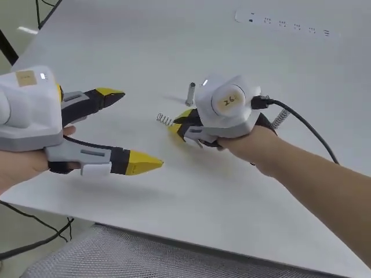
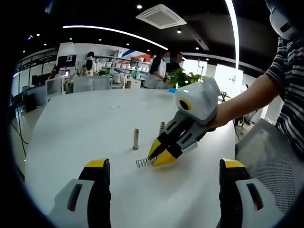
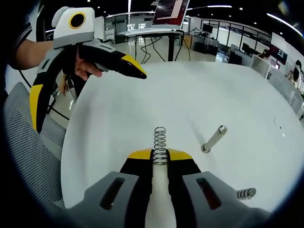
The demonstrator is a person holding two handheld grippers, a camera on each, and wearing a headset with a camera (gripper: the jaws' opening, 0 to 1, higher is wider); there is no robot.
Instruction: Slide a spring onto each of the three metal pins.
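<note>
While I watch from far away, my right gripper (image 1: 177, 128) sits in the middle of the head view, low over the white table (image 1: 116, 35). Its yellow tips are squeezed together on one end of a spring (image 1: 164, 119). The rest of that spring sticks out to the left of the tips. In the right gripper view the same spring (image 3: 160, 137) pokes up from between the two tips, right in the middle of the picture. I cannot tell if its free end touches the table.

One metal pin (image 1: 192, 92) stands straight up on the table, just above the right gripper in the head view. It is near the held spring but not touching it. In the left gripper view the pin (image 2: 135, 139) is a little up and left of the yellow tips.

At the right of the head view a second spring (image 1: 280, 117) lies on the table, partly behind the hand.

My left gripper (image 1: 139, 128) is at the left of the head view. Its jaws are wide apart, with nothing between them, and it is well away from the spring.
</note>
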